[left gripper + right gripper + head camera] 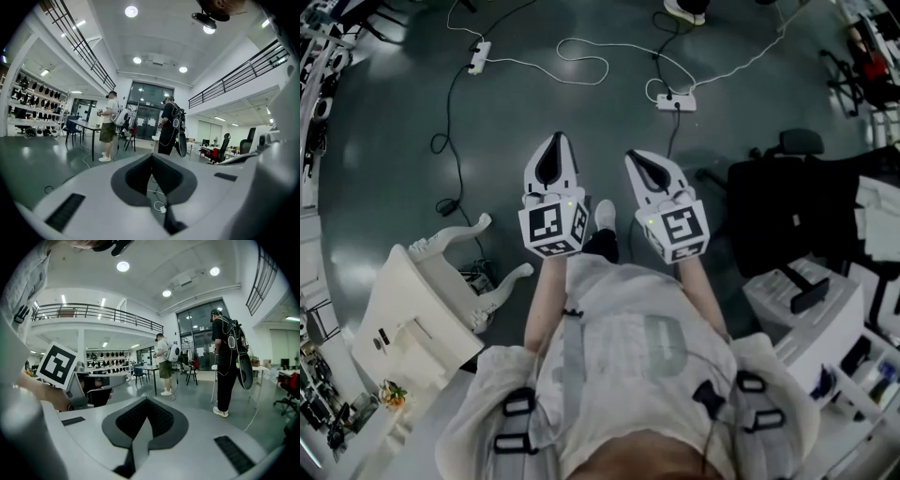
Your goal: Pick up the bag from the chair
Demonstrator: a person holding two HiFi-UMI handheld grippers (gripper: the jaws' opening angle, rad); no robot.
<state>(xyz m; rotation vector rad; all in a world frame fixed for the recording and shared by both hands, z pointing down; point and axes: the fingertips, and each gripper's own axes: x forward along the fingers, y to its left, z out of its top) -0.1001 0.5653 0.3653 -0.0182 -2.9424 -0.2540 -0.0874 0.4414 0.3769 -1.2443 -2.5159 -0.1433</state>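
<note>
Over the grey floor [394,141], the left tool [555,141] and the right tool [636,159] are both shut tight and hold nothing. I cannot see the bag; a black chair [787,211] stands on the right. Loose cables [581,61] could trip the person.

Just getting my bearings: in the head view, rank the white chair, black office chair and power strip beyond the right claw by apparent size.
1-2. White chair and black office chair: look about alike; I won't rank them.
3. Power strip: far smaller, though also farther from the camera.
</note>
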